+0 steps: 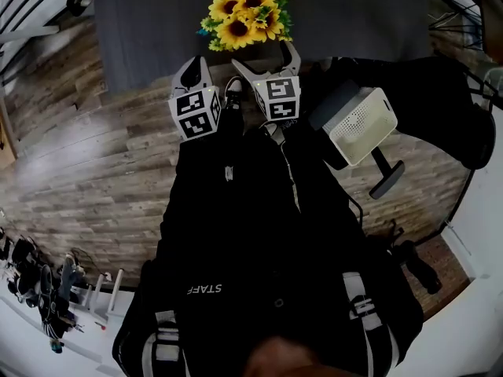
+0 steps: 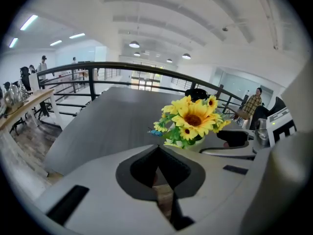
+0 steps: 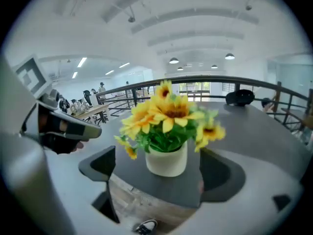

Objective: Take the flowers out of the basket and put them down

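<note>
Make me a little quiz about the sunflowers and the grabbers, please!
1. What do the sunflowers stand in?
A. a white pot
B. a blue bucket
C. a glass bottle

2. True or false: the jaws of the left gripper are wide apart.

3. Fill in the colour: the pot stands on a ____ table.

Key
1. A
2. False: they are together.
3. grey
</note>
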### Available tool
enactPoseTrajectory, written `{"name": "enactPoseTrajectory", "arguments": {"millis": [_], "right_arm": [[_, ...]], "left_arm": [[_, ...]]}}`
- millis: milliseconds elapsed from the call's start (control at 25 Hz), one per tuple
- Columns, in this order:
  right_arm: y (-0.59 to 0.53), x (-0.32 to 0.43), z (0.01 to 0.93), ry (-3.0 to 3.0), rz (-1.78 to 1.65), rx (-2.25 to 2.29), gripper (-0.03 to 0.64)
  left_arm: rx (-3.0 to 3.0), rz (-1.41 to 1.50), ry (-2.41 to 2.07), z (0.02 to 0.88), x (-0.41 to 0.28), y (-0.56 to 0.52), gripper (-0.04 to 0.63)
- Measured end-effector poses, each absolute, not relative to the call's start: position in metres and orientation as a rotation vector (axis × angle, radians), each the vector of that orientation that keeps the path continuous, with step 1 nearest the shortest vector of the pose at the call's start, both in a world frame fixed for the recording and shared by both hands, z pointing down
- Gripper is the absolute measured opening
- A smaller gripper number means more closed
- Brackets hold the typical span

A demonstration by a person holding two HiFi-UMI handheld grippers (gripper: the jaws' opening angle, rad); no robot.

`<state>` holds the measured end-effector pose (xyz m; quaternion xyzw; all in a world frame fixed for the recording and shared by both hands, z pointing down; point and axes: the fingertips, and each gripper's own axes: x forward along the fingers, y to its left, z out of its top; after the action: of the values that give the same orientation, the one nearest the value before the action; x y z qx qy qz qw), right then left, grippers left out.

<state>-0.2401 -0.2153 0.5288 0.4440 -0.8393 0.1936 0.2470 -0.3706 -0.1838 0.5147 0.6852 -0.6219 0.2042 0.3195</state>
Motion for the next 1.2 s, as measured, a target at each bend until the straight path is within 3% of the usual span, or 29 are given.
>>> {"name": "enactPoseTrajectory", "arguments": {"millis": [200,480,560,720,920,1200], "right_arm": [[-0.175,-0.223,0.467,-2.297,0.512,1.224,0.554],[-0.167,-0.192,0.371,-2.362,0.437,1.365,0.473],[-0.165,-0.184,0.344,-2.353,0.405,1.405,0.41],[-0.175,-0.17,0.293,-2.31,0.301,1.506,0.214],[-0.173,-0.168,0.24,-2.372,0.22,1.548,0.053],[-0.168,-0.187,0.191,-2.506,0.166,1.51,0.015]], "left_arm": [[1.848,0.495,-1.666,0.459,-0.358,-0.162,-0.002],[1.97,0.415,-1.659,0.382,-0.322,-0.159,-0.002],[1.994,0.404,-1.666,0.358,-0.314,-0.158,-0.002],[2.069,0.343,-1.68,0.311,-0.297,-0.17,-0.002],[2.143,0.288,-1.689,0.269,-0.278,-0.166,-0.002],[2.229,0.238,-1.693,0.231,-0.267,-0.165,-0.002]]}}
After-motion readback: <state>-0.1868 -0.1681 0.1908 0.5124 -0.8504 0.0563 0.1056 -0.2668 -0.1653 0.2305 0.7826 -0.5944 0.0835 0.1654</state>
